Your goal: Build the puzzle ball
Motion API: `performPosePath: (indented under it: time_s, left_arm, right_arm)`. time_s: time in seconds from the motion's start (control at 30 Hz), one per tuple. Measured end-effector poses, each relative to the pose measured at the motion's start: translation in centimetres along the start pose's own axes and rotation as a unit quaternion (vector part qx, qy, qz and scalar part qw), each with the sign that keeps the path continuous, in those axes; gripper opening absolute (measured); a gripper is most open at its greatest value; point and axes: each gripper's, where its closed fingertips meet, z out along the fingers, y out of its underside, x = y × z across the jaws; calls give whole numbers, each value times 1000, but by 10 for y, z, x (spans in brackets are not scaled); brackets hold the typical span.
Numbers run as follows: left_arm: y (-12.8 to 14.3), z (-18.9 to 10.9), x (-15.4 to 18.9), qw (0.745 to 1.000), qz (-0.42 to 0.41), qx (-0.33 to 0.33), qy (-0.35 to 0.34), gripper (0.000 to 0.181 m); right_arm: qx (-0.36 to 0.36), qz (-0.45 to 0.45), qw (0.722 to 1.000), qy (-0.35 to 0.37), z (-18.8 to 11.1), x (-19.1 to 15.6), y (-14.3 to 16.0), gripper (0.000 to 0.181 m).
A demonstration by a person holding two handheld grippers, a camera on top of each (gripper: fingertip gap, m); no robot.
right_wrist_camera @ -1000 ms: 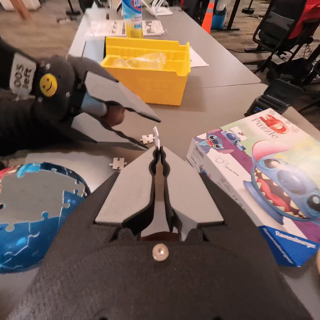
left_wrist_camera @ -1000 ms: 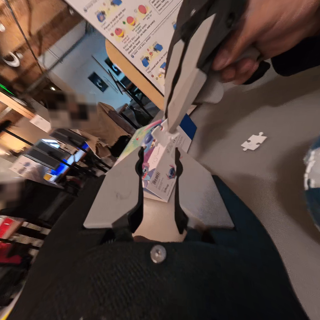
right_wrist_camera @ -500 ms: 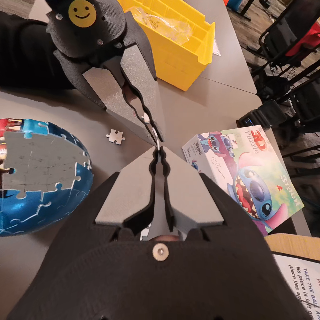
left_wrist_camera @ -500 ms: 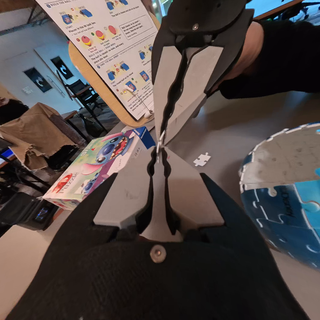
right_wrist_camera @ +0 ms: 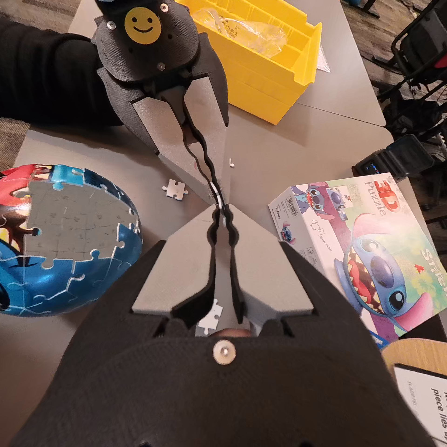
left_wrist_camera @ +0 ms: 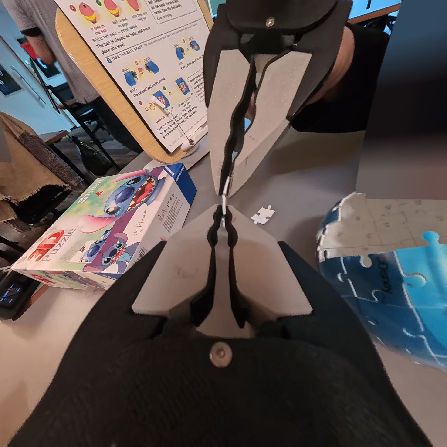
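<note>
The half-built puzzle ball, blue with a large open gap, rests on the grey table at the right of the left wrist view and at the left of the right wrist view. My left gripper and right gripper meet tip to tip above the table. Both are shut on one white puzzle piece held edge-on between them. The right gripper comes down from the top of the left wrist view. The left gripper, with a smiley sticker, comes down from the top of the right wrist view.
A loose piece lies on the table beside the tips; another lies under my right gripper. The puzzle box lies beside them. A yellow bin, an instruction board and a black device stand around. Less than 4 cm separates the two grippers' tips.
My left gripper swung round to face the right gripper and shut on the piece the right one holds. In the last half second both moved only slightly.
</note>
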Motion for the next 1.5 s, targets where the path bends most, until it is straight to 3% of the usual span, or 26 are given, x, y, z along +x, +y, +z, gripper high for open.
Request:
performPosePath:
  time_s: [0.67,1.5]
  left_arm:
    - [-18,-12,-10,995,-77,65,11,0]
    - [-10,-4,3,993,-98,47,36,0]
  right_arm:
    - [55,50,997,-24,-10,10,-8,2]
    - [91,51,994,-26,-3,-3,-24,0]
